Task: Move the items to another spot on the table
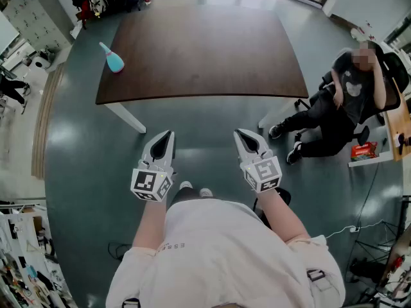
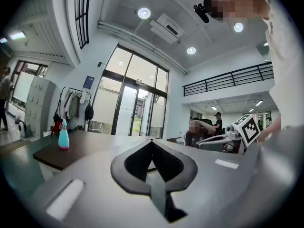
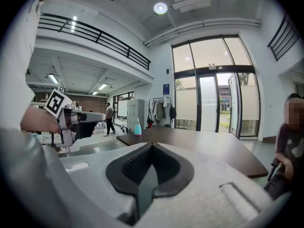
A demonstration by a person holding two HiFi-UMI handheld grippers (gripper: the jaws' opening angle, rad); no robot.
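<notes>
Left gripper (image 1: 169,135), right gripper (image 1: 238,133) jaws closed (empty); teal bottle (image 1: 113,59) on table (image 1: 205,50).

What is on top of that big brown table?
One turquoise spray bottle, upright near the table's left edge. Nothing covers the top; whatever lies under it is hidden.
</notes>
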